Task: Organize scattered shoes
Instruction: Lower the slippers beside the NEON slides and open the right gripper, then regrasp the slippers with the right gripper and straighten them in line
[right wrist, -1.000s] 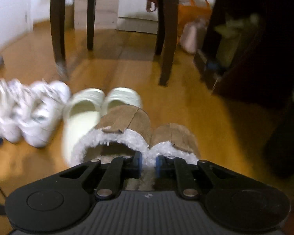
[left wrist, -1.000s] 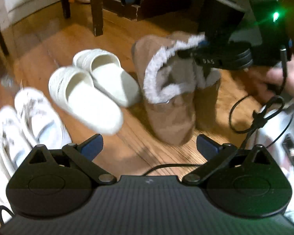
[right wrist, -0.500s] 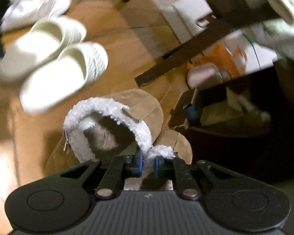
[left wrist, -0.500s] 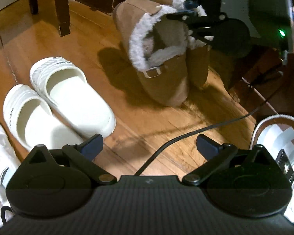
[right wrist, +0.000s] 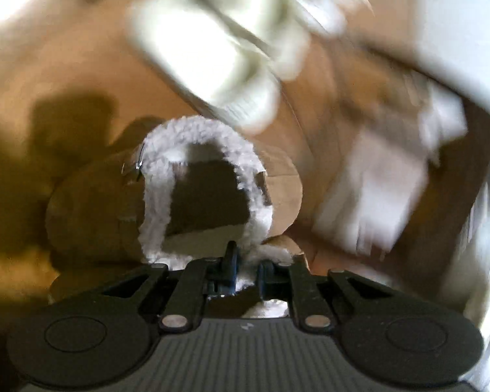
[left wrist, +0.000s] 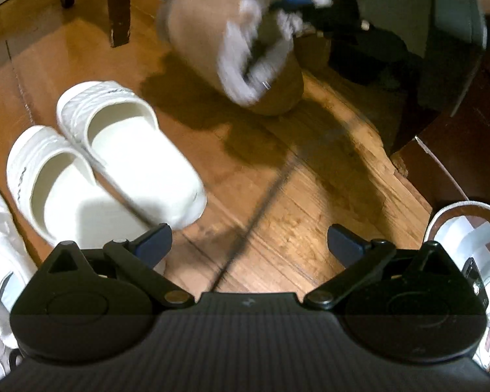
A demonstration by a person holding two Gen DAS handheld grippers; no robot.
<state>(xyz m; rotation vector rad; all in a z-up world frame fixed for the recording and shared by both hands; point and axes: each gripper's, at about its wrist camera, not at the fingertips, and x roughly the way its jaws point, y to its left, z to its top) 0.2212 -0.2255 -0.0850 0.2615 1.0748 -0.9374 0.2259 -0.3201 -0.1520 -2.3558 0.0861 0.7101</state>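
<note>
Your right tongs (right wrist: 245,272) pinch 2 fleece-lined tan suede slippers (right wrist: 179,196); left tongs (left wrist: 249,240) gape w/ nothing, beside 2 white foam clogs (left wrist: 114,160).

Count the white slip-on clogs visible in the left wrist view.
2: the white clogs lie side by side on the wood floor at left, one nearer the white sneaker, the other toward the brown slippers. None appears hidden.

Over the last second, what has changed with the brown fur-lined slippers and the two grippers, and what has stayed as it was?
The right gripper, still clamped on the fleece edges of the brown fur-lined slippers, has lifted and swung them up off the wooden floor, tilting as it went. The left gripper stays open and empty, and the white slides lie paired where they were.
</note>
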